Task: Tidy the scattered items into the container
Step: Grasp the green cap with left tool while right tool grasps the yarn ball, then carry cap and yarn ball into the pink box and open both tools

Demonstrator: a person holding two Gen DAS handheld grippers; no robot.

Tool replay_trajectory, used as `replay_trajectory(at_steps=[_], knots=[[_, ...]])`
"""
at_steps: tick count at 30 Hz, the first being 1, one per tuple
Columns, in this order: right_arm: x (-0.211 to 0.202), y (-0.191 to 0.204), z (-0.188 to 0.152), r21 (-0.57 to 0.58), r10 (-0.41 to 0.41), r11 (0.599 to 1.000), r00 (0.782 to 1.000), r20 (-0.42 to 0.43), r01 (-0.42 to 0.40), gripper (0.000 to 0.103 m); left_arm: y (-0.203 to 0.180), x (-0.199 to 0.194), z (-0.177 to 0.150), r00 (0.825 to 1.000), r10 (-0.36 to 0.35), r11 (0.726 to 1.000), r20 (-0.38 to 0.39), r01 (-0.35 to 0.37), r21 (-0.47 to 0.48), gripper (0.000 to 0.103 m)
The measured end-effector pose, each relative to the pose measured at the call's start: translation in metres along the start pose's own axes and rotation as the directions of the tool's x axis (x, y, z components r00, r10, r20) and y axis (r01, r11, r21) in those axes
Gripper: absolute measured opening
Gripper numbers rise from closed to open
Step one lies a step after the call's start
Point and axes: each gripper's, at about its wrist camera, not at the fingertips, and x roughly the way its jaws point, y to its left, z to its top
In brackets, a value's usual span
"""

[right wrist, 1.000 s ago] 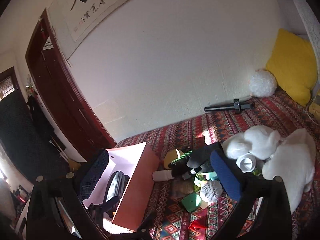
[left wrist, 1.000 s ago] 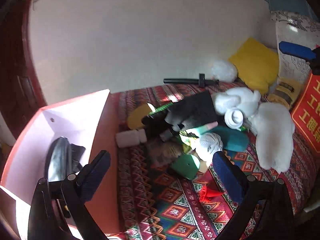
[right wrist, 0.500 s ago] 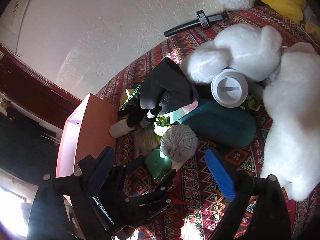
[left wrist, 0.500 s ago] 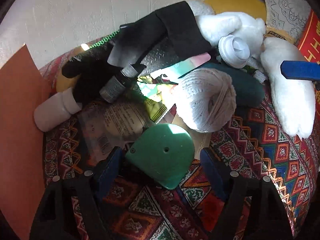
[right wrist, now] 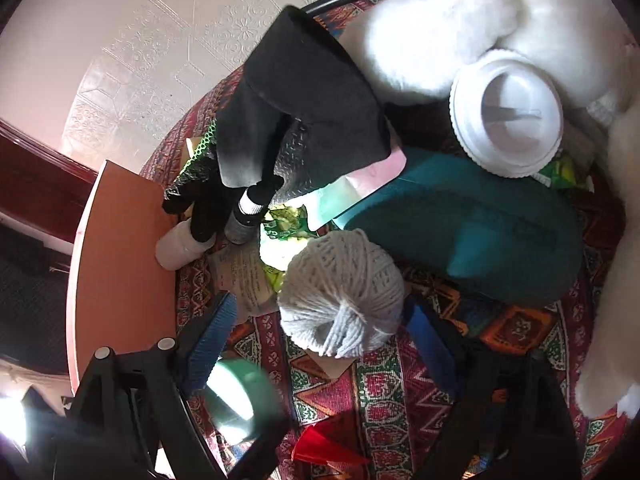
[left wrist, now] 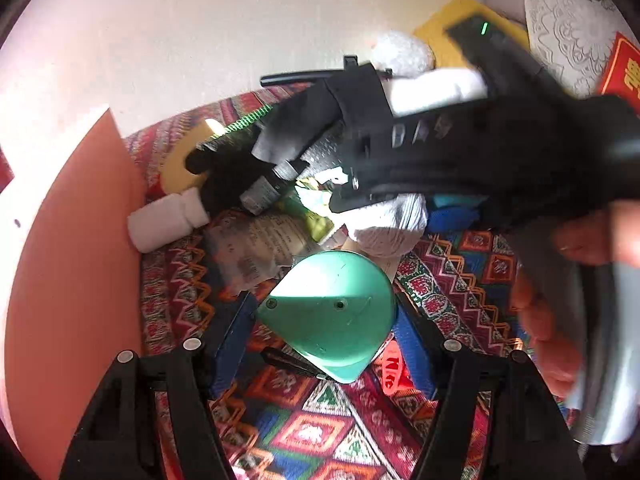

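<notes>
A green teardrop-shaped plastic piece [left wrist: 332, 316] lies on the patterned cloth, and my left gripper [left wrist: 322, 308] is closing on it, both blue pads touching its sides. The same piece shows blurred at the lower left [right wrist: 236, 396] in the right wrist view. A ball of cream yarn [right wrist: 344, 292] sits between the fingers of my right gripper [right wrist: 320, 306], whose jaws are closing; the left pad still stands off the ball. The orange box [left wrist: 72, 260] stands at the left, close beside the pile [right wrist: 120, 260].
A white pill bottle [left wrist: 164, 220], a small dark bottle [left wrist: 264, 192], a black glove [right wrist: 304, 92], a teal slipper [right wrist: 480, 232], a white lid [right wrist: 506, 120] and white plush [right wrist: 460, 20] crowd the cloth. A red scrap [left wrist: 392, 368] lies by the left fingers. A hand [left wrist: 560, 320] holds the right gripper.
The left gripper came away from the box, dropped over the green piece and closed onto it. The right gripper swung down to the yarn ball and its fingers narrowed.
</notes>
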Motion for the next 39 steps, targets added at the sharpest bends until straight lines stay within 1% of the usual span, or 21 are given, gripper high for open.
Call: replay_trajectory(at_steps=[1,2,4,6,8,10,13,14,16,17,19,22,23,25,28,29,30,33,35,36,39], knots=[[0.005,-0.003,-0.001,0.01,0.003,1.0,1.0,-0.016,-0.003,0.068,0.005,-0.023,-0.002,0.999,-0.003,0.999,0.033,0.004,-0.033,0.067],[0.008,-0.007,-0.002,0.016,0.005,1.0,1.0,-0.022,-0.004,0.06,0.012,-0.046,-0.005,0.998,-0.006,0.998,0.068,0.01,-0.058,0.067],[0.005,-0.011,-0.003,0.02,0.023,1.0,1.0,-0.012,-0.022,0.06,0.024,-0.087,-0.007,0.991,0.018,0.996,0.136,-0.006,-0.087,0.067],[-0.006,-0.011,-0.005,0.011,0.025,1.0,1.0,0.011,-0.025,0.06,0.037,-0.116,-0.005,0.979,0.06,0.994,0.194,-0.04,-0.106,0.067],[-0.024,-0.006,-0.008,-0.009,0.034,0.999,0.998,0.051,-0.034,0.06,0.06,-0.132,0.008,0.969,0.073,0.989,0.234,-0.039,-0.145,0.067],[-0.045,-0.001,-0.011,-0.027,0.065,0.998,0.994,0.088,-0.063,0.06,0.08,-0.146,0.013,0.959,0.086,0.983,0.269,-0.037,-0.181,0.067],[-0.084,0.012,-0.019,-0.072,0.094,0.994,0.982,0.165,-0.083,0.06,0.099,-0.163,0.015,0.943,0.138,0.973,0.303,-0.071,-0.221,0.067],[-0.098,0.018,-0.022,-0.098,0.09,0.993,0.975,0.202,-0.072,0.06,0.106,-0.166,0.016,0.94,0.144,0.968,0.311,-0.069,-0.241,0.067],[-0.127,0.033,-0.028,-0.166,0.065,0.986,0.954,0.292,-0.016,0.06,0.116,-0.174,0.014,0.934,0.151,0.959,0.324,-0.059,-0.276,0.067],[-0.143,0.042,-0.032,-0.196,0.05,0.98,0.937,0.345,0.02,0.06,0.12,-0.178,0.013,0.93,0.161,0.956,0.331,-0.064,-0.285,0.067],[-0.171,0.056,-0.039,-0.239,0.03,0.967,0.895,0.446,0.087,0.06,0.122,-0.187,0.01,0.917,0.198,0.95,0.347,-0.093,-0.298,0.067],[-0.204,0.085,-0.052,-0.284,0.014,0.941,0.821,0.571,0.182,0.06,0.125,-0.198,0.007,0.898,0.226,0.943,0.377,-0.105,-0.317,0.067],[-0.211,0.096,-0.058,-0.296,0.005,0.929,0.792,0.61,0.222,0.06,0.125,-0.202,0.005,0.895,0.23,0.941,0.383,-0.105,-0.321,0.067],[-0.229,0.115,-0.066,-0.31,-0.022,0.895,0.727,0.686,0.32,0.06,0.124,-0.205,0.004,0.888,0.244,0.939,0.389,-0.116,-0.324,0.067],[-0.247,0.138,-0.084,-0.307,-0.045,0.843,0.627,0.778,0.442,0.06,0.123,-0.204,0.003,0.887,0.252,0.938,0.387,-0.126,-0.322,0.067],[-0.252,0.145,-0.09,-0.305,-0.045,0.827,0.597,0.801,0.471,0.06,0.123,-0.203,0.003,0.887,0.251,0.938,0.389,-0.124,-0.323,0.067],[-0.256,0.151,-0.095,-0.305,-0.04,0.815,0.573,0.818,0.492,0.06,0.122,-0.203,0.002,0.886,0.252,0.938,0.389,-0.124,-0.325,0.067],[-0.261,0.17,-0.107,-0.307,-0.023,0.779,0.515,0.857,0.547,0.06,0.119,-0.204,0.003,0.883,0.26,0.937,0.392,-0.131,-0.325,0.067],[-0.262,0.179,-0.117,-0.309,-0.008,0.761,0.484,0.875,0.571,0.06,0.115,-0.202,0.006,0.877,0.276,0.933,0.393,-0.145,-0.33,0.067],[-0.264,0.184,-0.121,-0.31,0.001,0.753,0.47,0.883,0.581,0.06,0.115,-0.202,0.007,0.875,0.282,0.931,0.394,-0.151,-0.332,0.067],[-0.263,0.192,-0.131,-0.315,0.025,0.737,0.441,0.897,0.598,0.06,0.118,-0.207,0.005,0.87,0.288,0.927,0.401,-0.149,-0.343,0.067]])
